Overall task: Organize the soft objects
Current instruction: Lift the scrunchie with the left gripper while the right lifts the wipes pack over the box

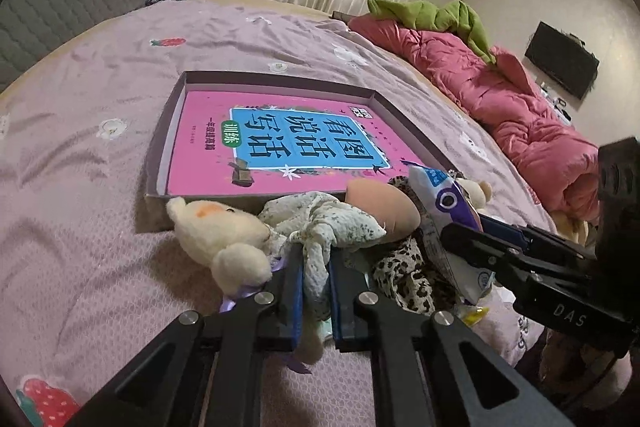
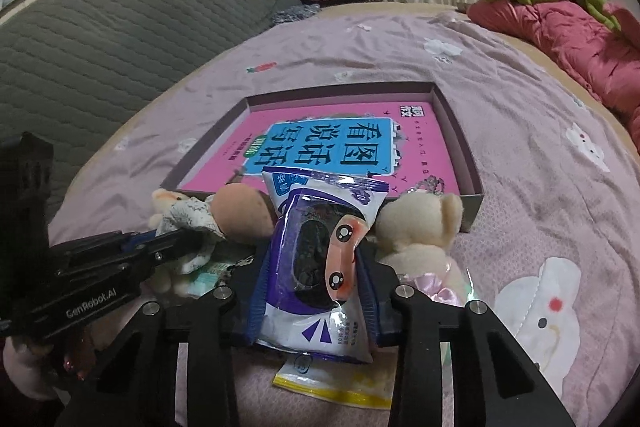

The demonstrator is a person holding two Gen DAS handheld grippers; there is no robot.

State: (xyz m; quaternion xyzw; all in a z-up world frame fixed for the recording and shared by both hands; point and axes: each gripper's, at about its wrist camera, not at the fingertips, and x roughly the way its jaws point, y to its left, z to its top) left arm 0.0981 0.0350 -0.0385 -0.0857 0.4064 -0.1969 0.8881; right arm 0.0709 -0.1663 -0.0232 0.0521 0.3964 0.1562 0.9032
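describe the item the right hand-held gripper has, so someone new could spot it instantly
On the lilac bedspread sits a shallow box with a pink book in it; a heap of soft toys lies along its near edge. Upright in that heap, clamped in the right hand-held gripper, is a snack packet. It is the only glossy plastic thing there: white and purple, with an orange cartoon car printed on it.

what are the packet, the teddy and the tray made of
Packet: glossy plastic film, judging by its sheen and crinkles. Teddy: cream plush with a fuzzy pile. Tray: probably matte cardboard, given its thin, stiff walls with sharp corners.
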